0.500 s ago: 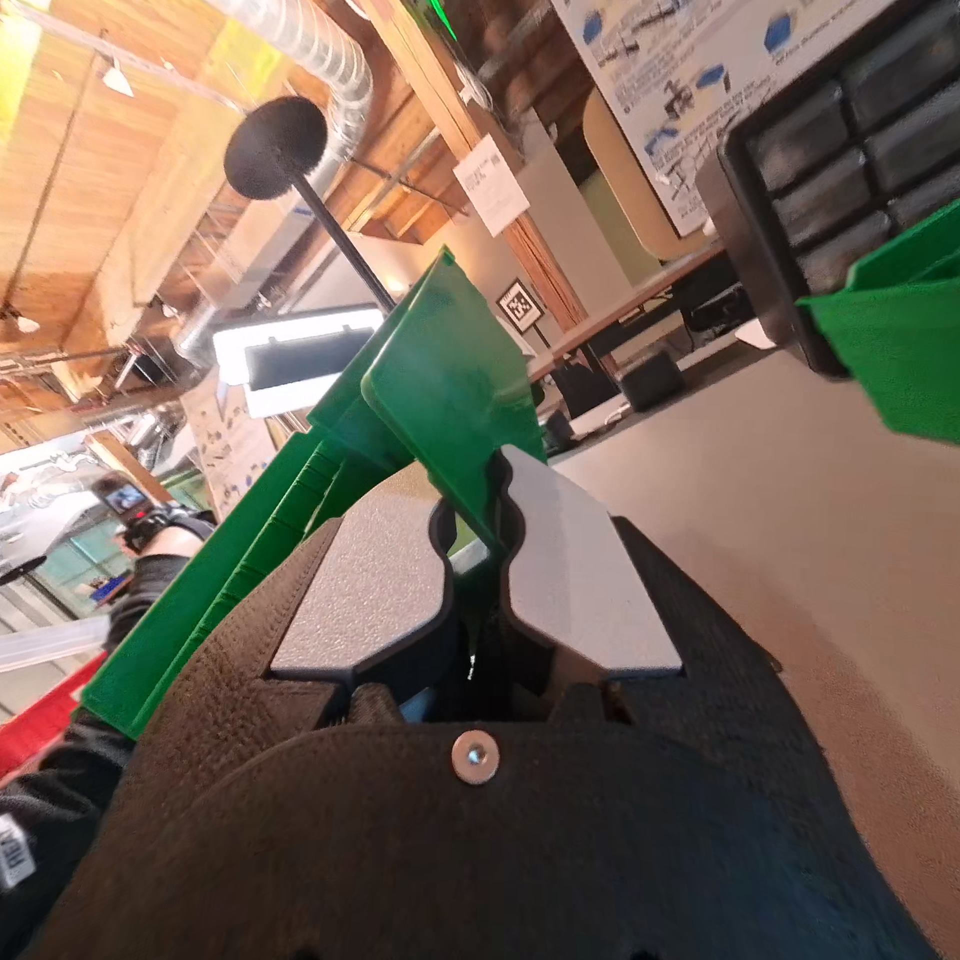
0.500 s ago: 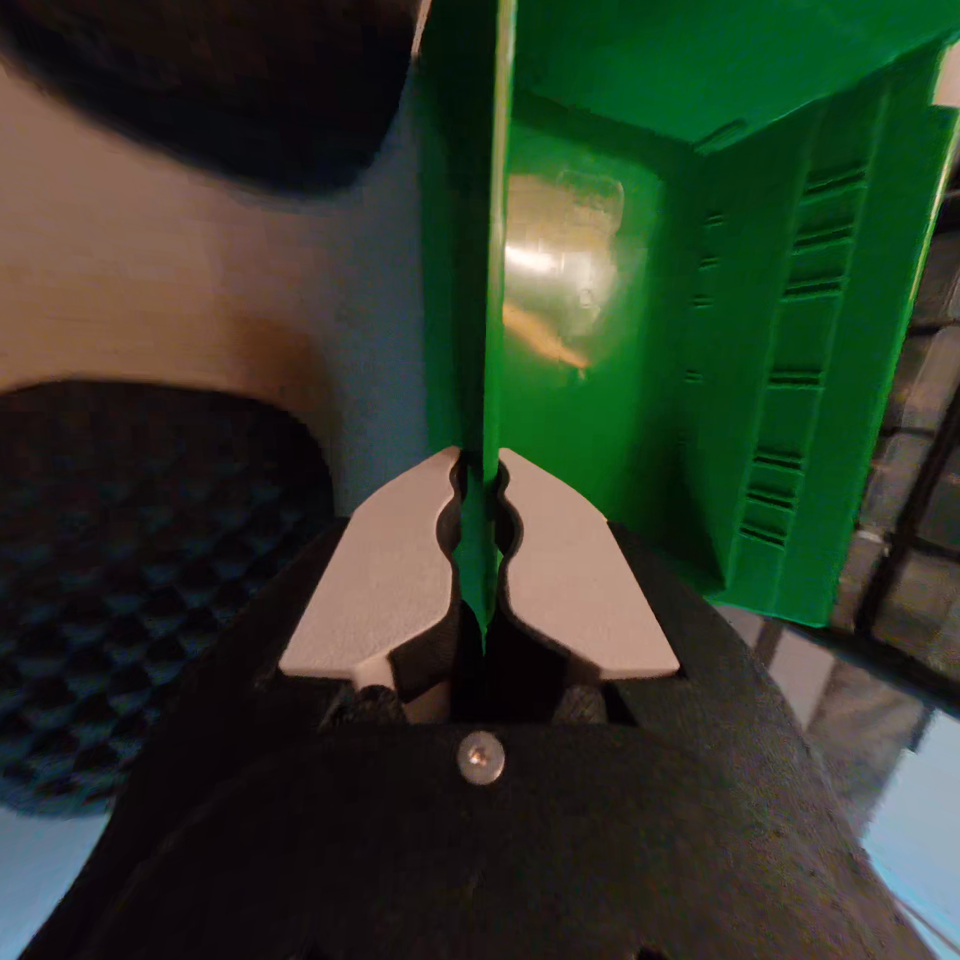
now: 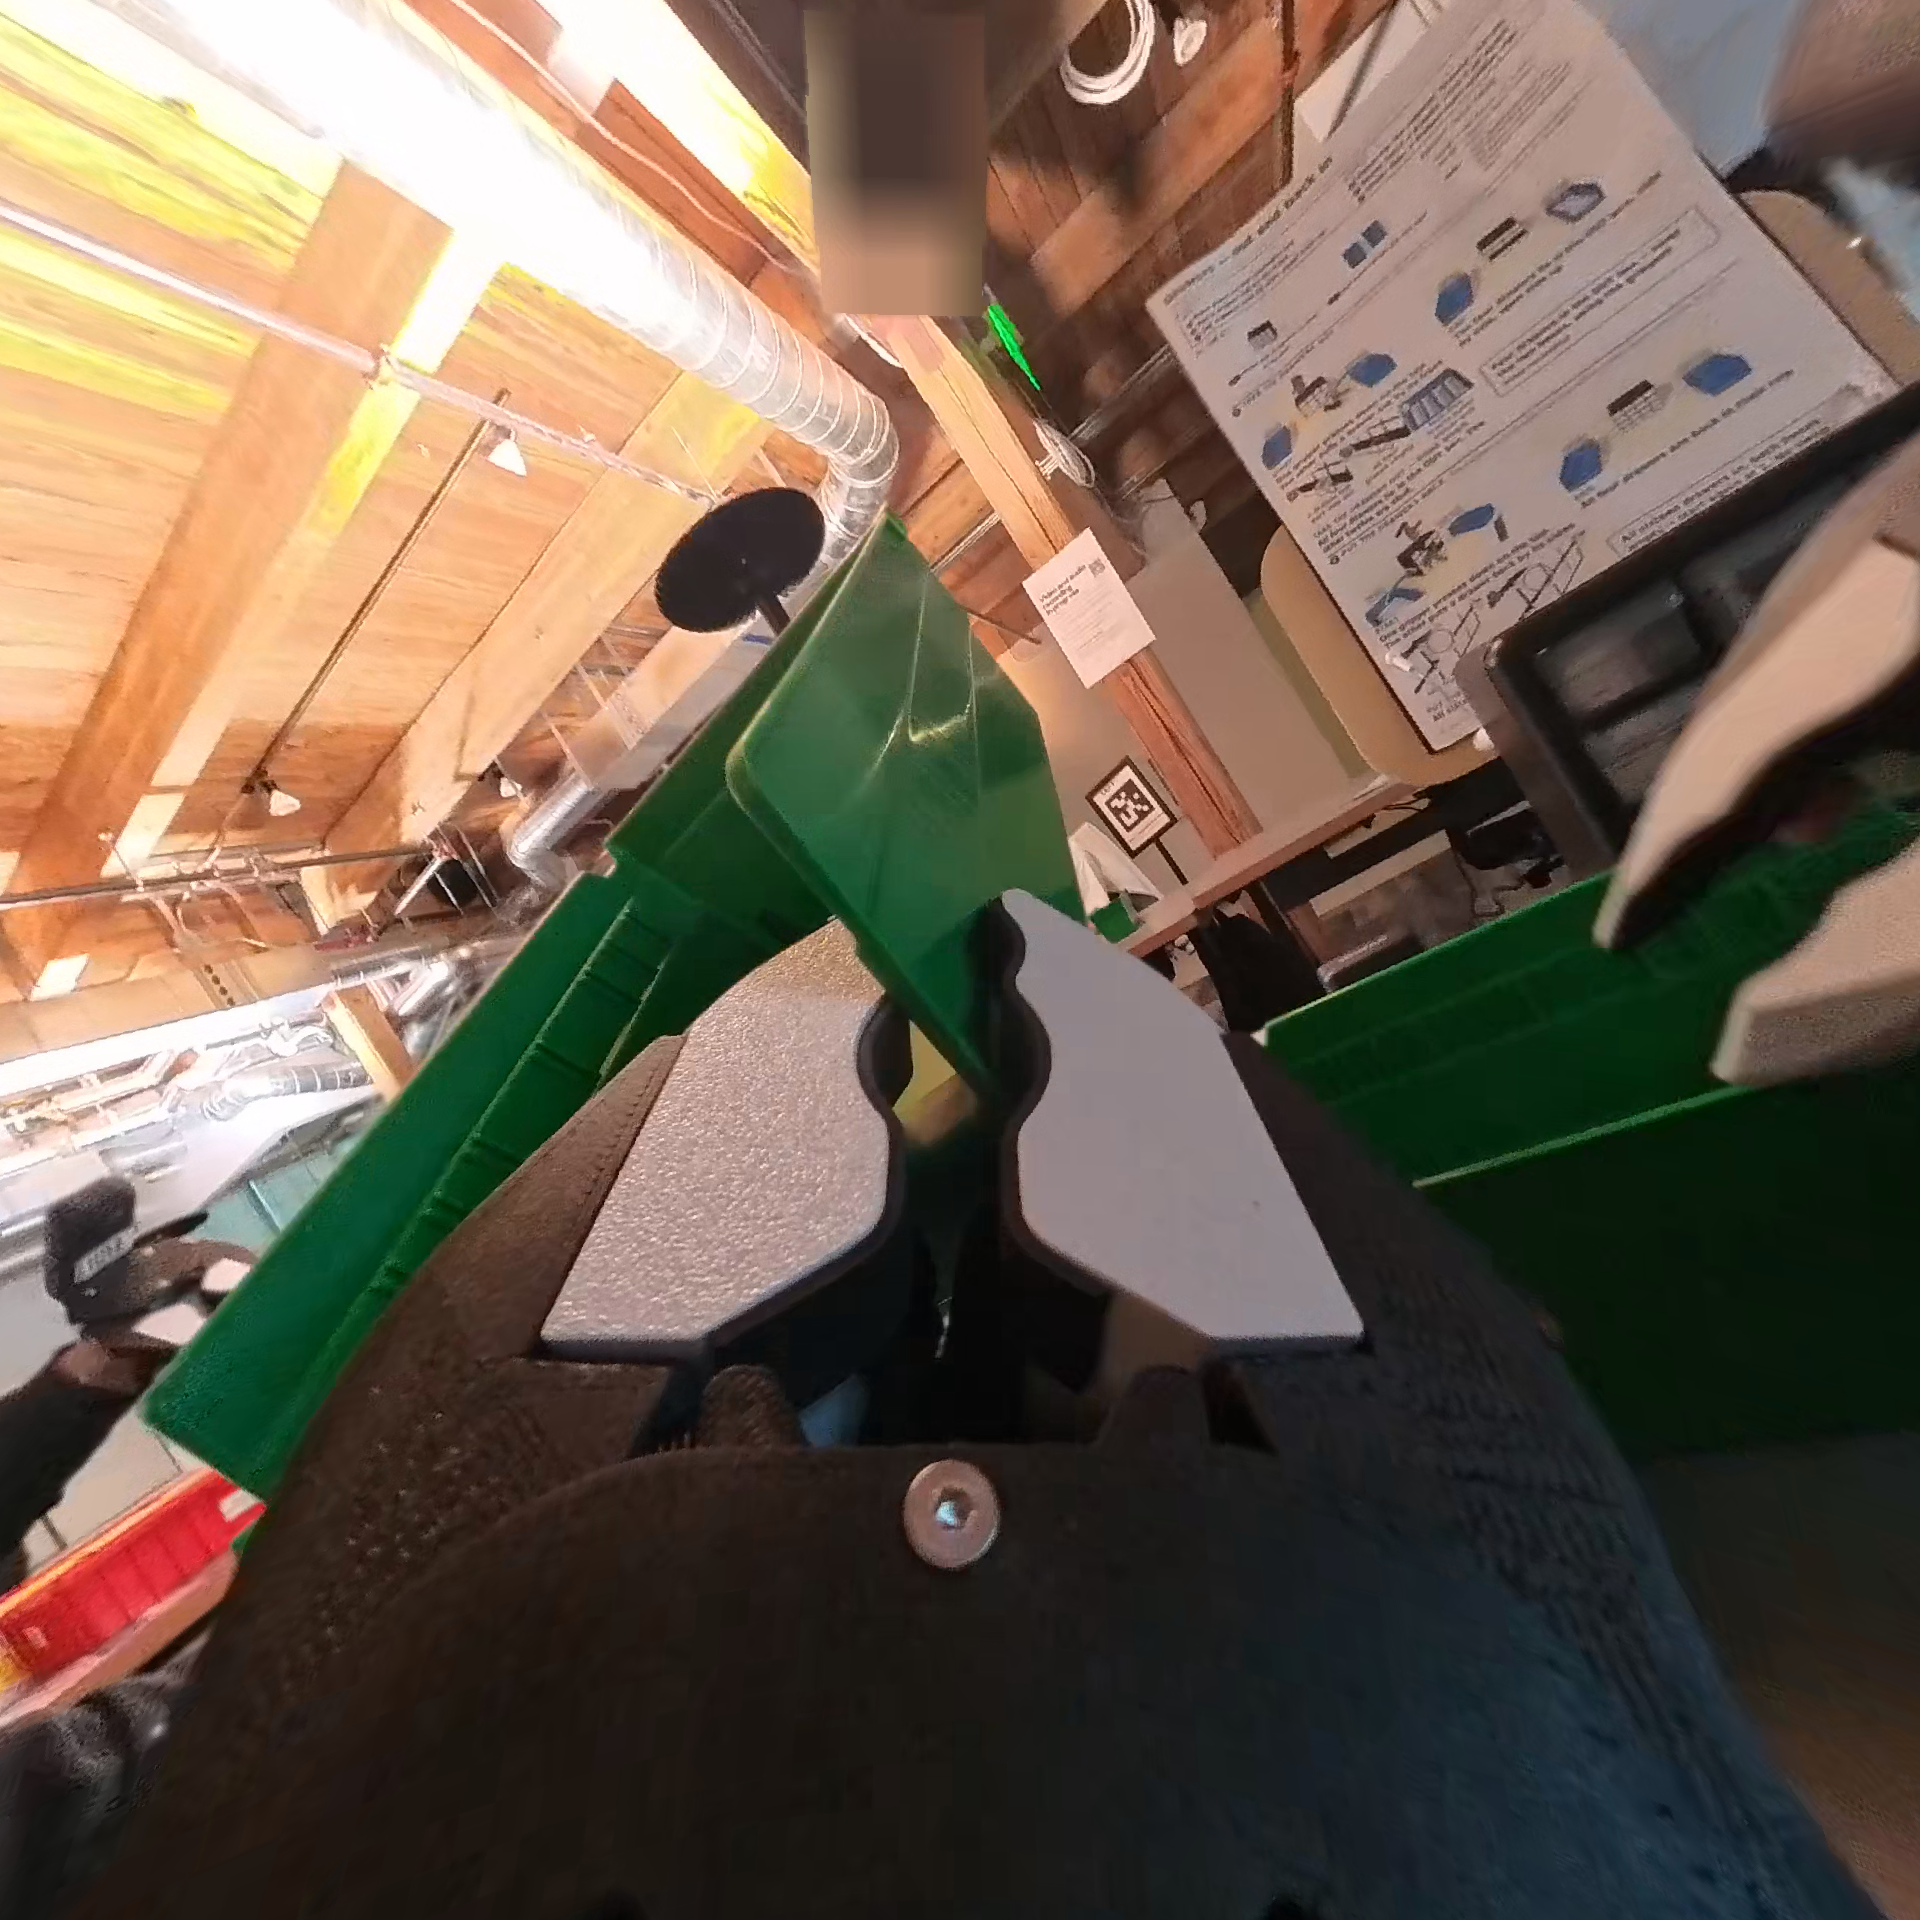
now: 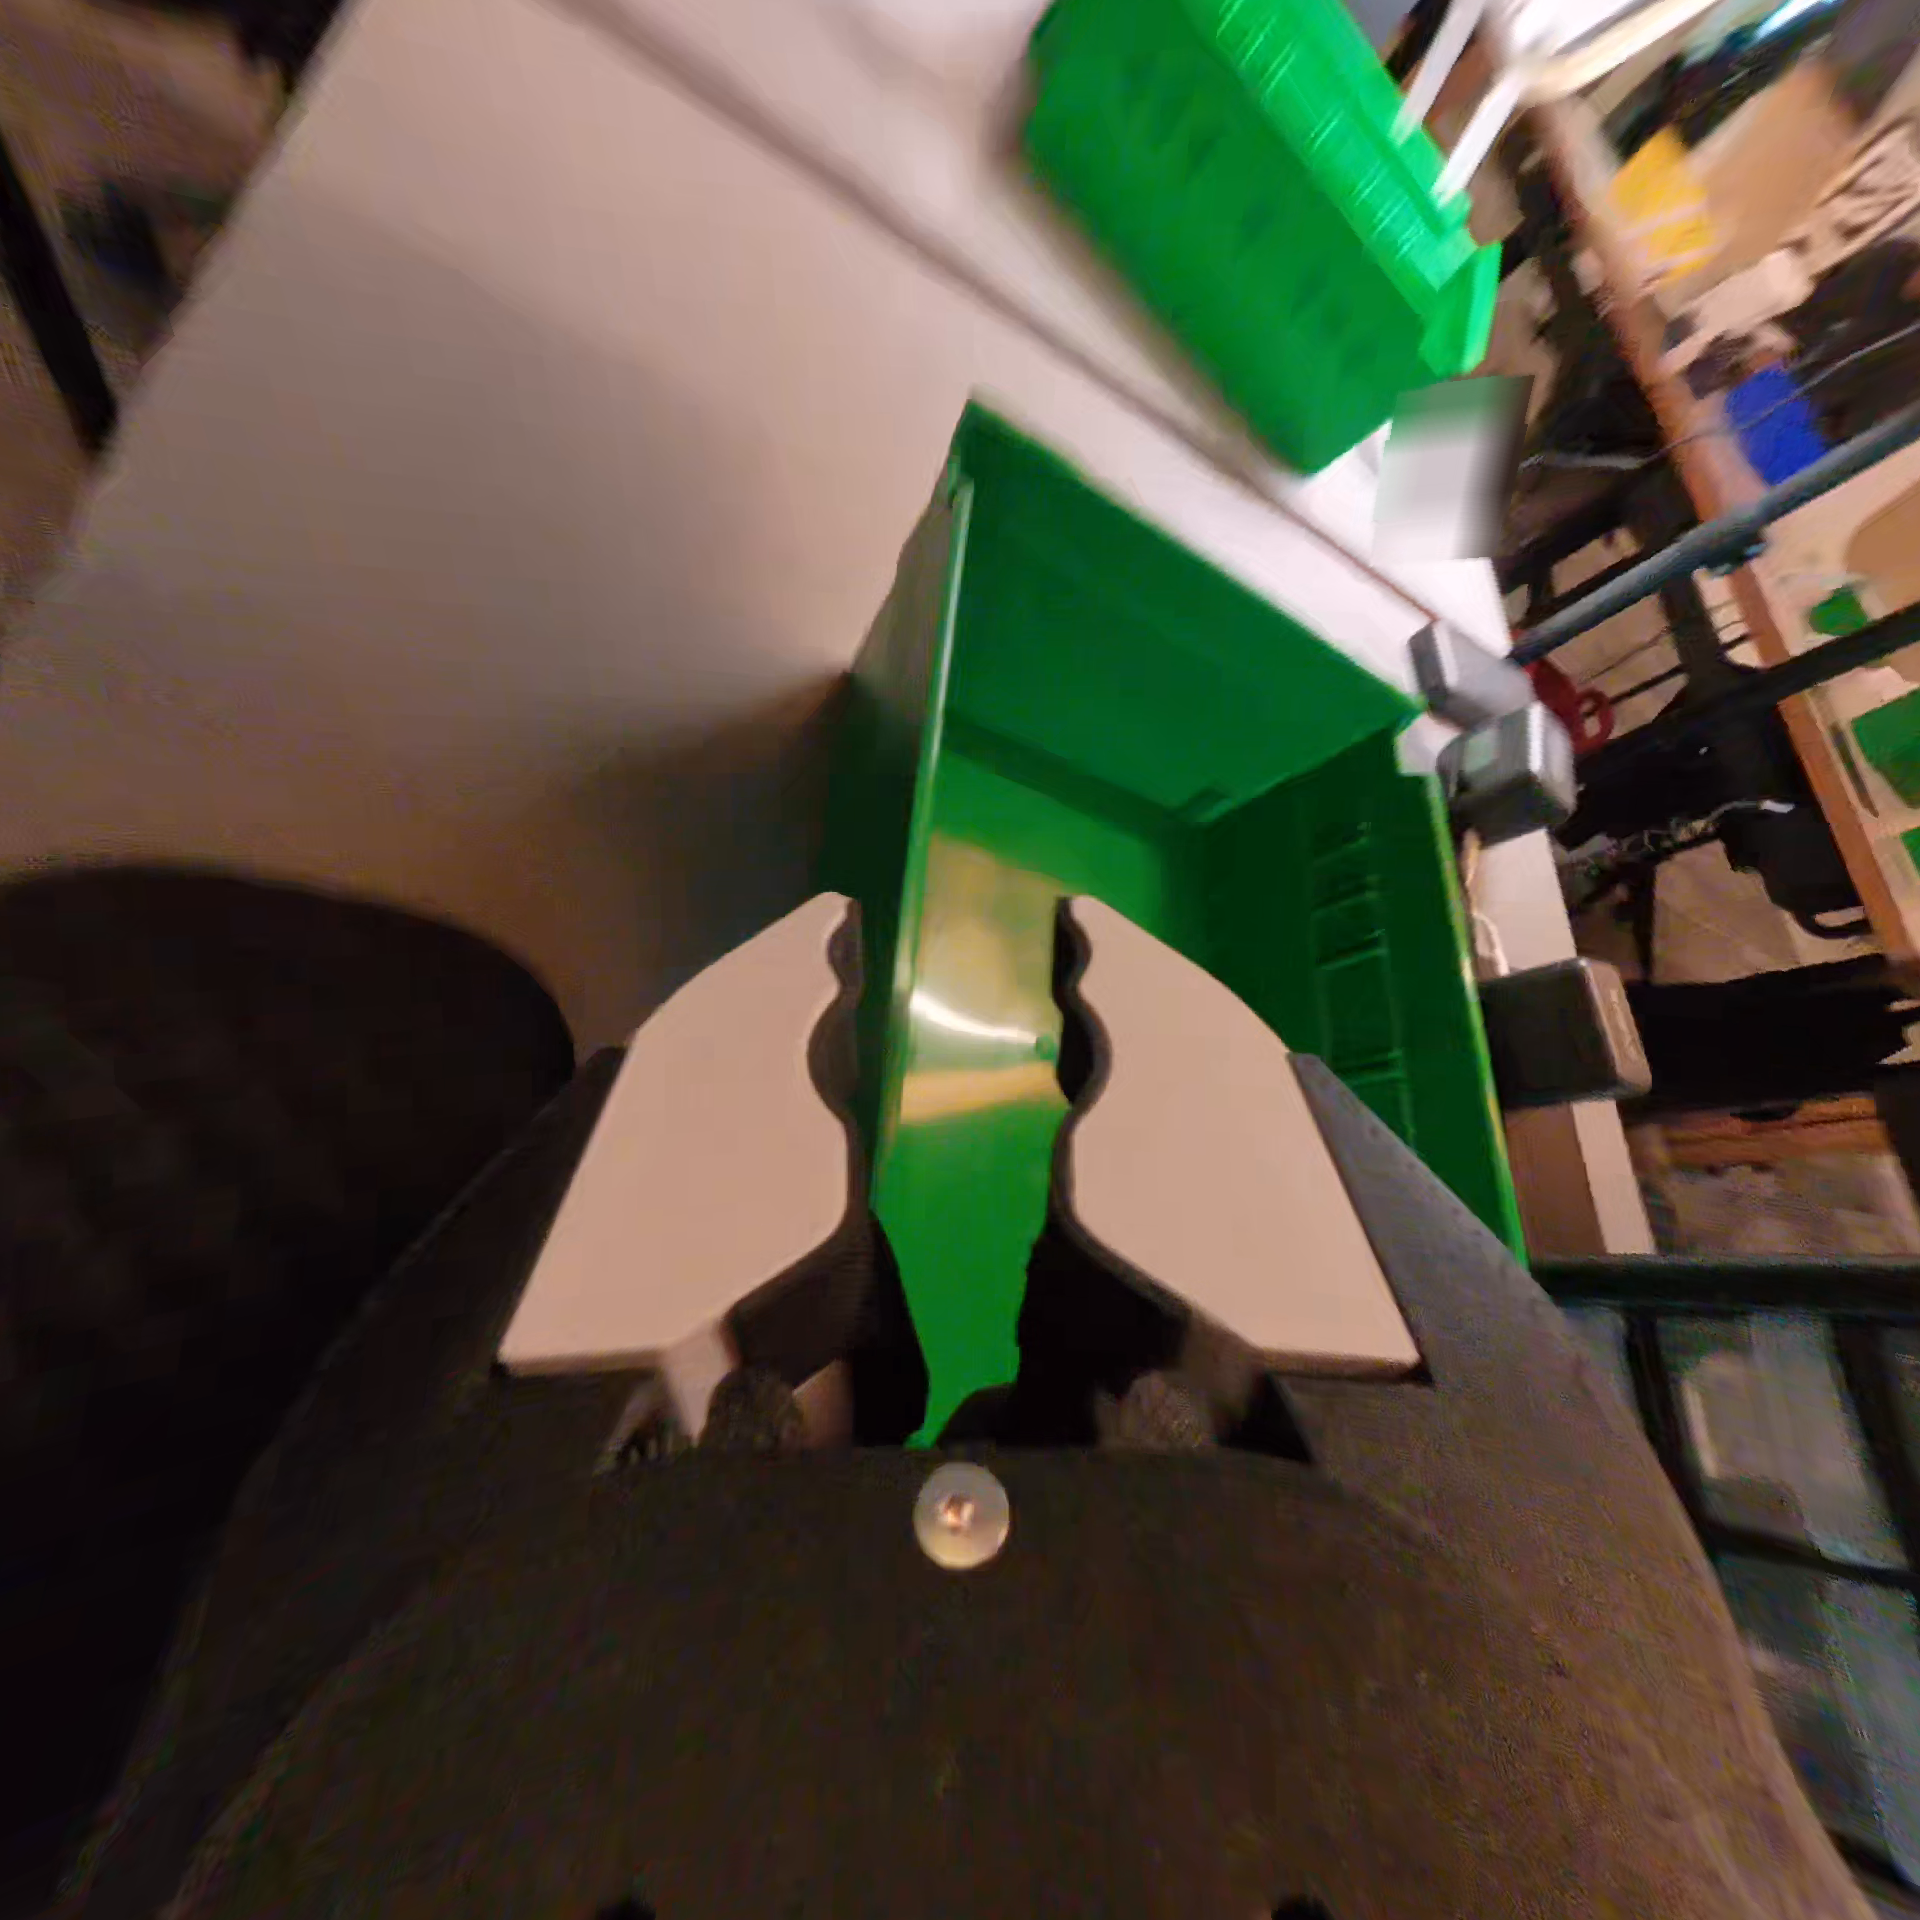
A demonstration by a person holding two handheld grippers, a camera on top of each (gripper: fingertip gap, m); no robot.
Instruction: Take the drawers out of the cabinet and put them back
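The left tongs are clamped on the thin front wall of a green drawer, held tilted up off the counter toward 11 o'clock. The right tongs stand apart, their jaws either side of the wall of a second green drawer without gripping it. In the left wrist view this second drawer sits at 3 o'clock, with the black cabinet behind it at 2 o'clock. A poster hangs above. A third green bin, blurred, lies at 1 o'clock in the right wrist view.
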